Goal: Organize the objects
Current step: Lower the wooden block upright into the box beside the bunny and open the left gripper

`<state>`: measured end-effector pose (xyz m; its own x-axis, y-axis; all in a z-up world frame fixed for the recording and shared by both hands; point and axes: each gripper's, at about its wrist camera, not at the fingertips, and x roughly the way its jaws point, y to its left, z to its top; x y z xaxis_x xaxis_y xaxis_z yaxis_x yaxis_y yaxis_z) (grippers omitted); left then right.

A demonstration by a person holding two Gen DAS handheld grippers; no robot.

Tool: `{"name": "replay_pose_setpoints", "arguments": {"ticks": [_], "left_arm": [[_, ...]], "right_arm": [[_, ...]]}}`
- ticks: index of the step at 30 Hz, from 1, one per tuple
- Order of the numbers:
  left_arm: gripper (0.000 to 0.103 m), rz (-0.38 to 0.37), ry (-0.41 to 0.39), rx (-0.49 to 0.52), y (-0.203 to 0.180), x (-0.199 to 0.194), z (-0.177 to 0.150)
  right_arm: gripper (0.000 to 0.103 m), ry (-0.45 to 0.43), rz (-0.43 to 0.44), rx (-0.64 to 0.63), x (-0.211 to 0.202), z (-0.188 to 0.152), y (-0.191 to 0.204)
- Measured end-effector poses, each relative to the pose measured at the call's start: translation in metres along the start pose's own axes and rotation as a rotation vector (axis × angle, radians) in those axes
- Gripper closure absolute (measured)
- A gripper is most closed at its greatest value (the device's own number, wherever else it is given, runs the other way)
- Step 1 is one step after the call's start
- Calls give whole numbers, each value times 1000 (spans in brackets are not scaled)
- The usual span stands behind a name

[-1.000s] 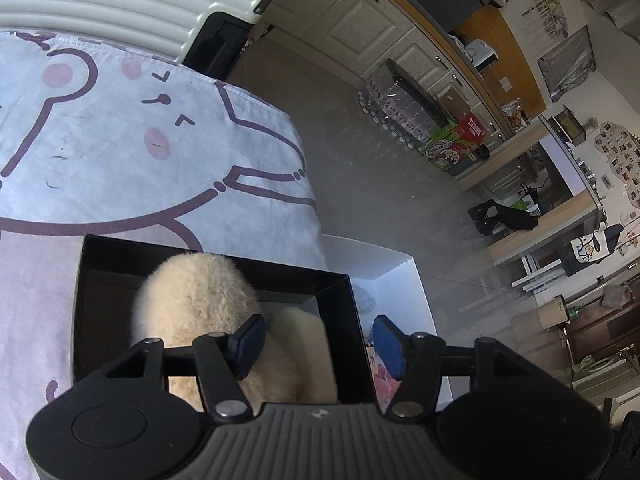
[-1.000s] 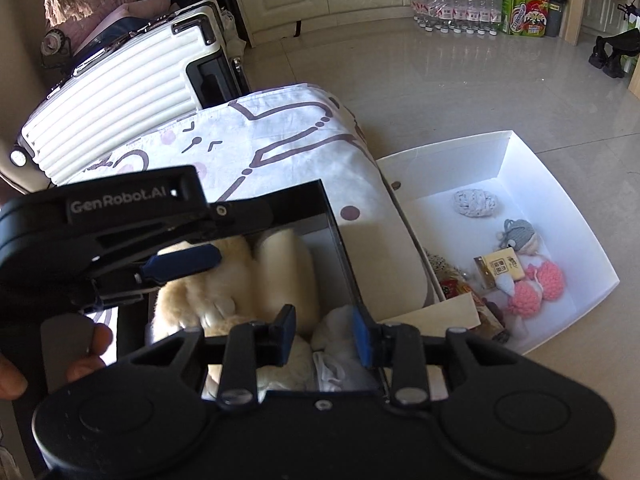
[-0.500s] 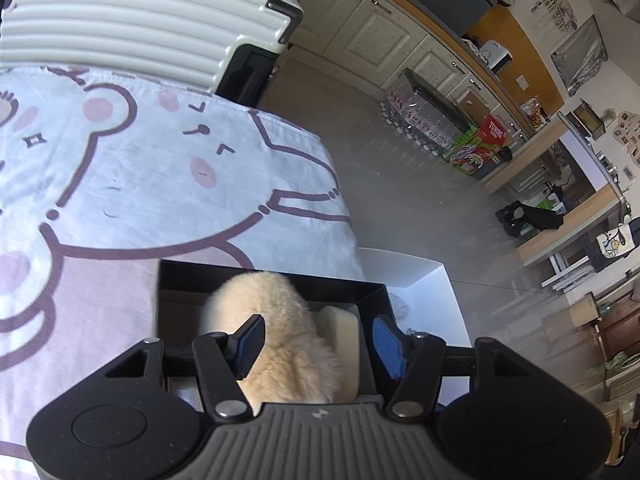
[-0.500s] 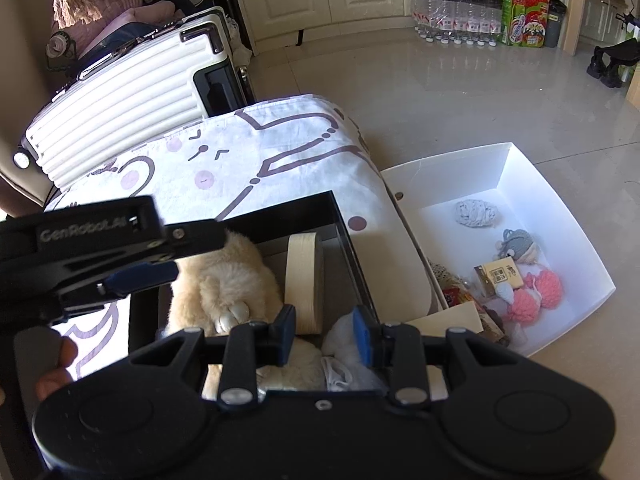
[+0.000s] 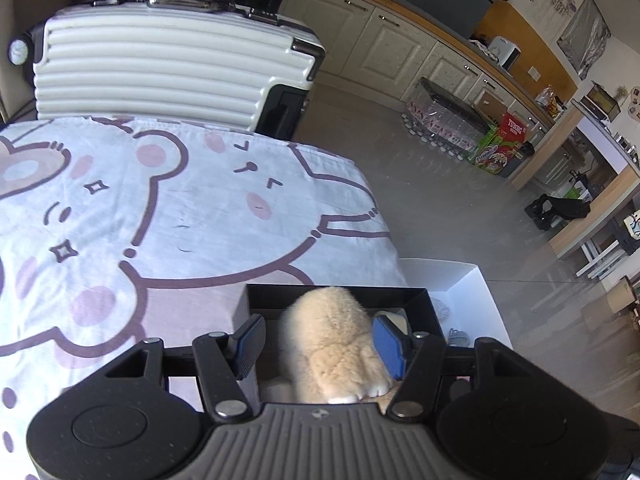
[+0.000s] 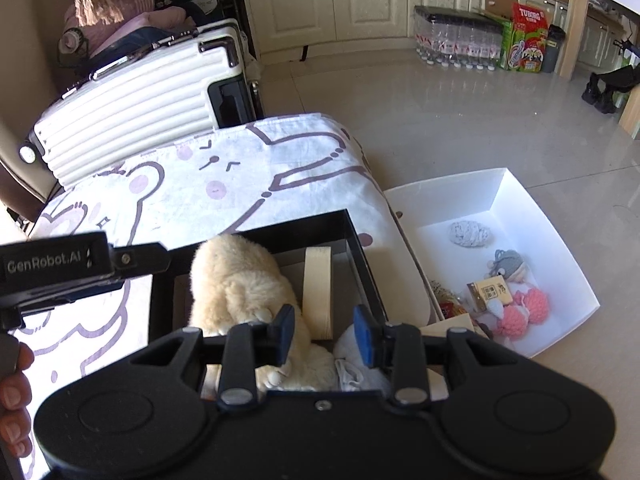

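Observation:
A black box (image 6: 352, 240) sits on the bear-print cloth (image 6: 224, 176) at its right edge. Inside lie a cream plush toy (image 6: 236, 284), a roll of beige tape (image 6: 318, 288) standing on edge, and a white cloth item (image 6: 352, 364). My left gripper (image 5: 320, 344) is open above the box, its fingers either side of the plush (image 5: 336, 340) without gripping it. My right gripper (image 6: 325, 334) is open and empty over the box's near end. The left gripper's body (image 6: 60, 272) shows at the left of the right wrist view.
A white bin (image 6: 500, 200) on the floor right of the cloth holds a grey knit ball (image 6: 470, 234), pink pompoms (image 6: 524, 312), a small tan box (image 6: 490, 292) and other toys. A white suitcase (image 5: 160, 68) stands behind the cloth. Cabinets and bottle packs line the far wall.
My left gripper has pulled back and up from the box, staying open. The plush now lies lower in the box with the tape roll showing beside it. My right gripper has opened slightly wider.

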<state>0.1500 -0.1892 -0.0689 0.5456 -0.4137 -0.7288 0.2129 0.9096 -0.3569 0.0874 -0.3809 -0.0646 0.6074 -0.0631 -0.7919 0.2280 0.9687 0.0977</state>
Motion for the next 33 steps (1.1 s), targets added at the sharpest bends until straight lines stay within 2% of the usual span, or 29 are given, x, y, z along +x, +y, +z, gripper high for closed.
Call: {"name": "replay_pose_setpoints", "arguments": {"ticks": [11, 17, 23, 26, 30, 33], "left_arm": [[43, 76, -23, 84, 1, -47, -4], [43, 141, -12, 136, 0, -72, -11], [40, 174, 3, 186, -1, -97, -25], [35, 182, -5, 192, 0, -112, -31], [22, 201, -14, 202, 0, -126, -39], [13, 221, -19, 208, 0, -133, -44]], "right_arm": [[69, -45, 11, -1, -28, -4, 15], [69, -69, 23, -9, -52, -11, 22], [69, -86, 13, -3, -82, -24, 24], [68, -100, 3, -4, -98, -31, 24], [64, -113, -16, -4, -114, -39, 24], [56, -118, -33, -15, -121, -43, 25]]}}
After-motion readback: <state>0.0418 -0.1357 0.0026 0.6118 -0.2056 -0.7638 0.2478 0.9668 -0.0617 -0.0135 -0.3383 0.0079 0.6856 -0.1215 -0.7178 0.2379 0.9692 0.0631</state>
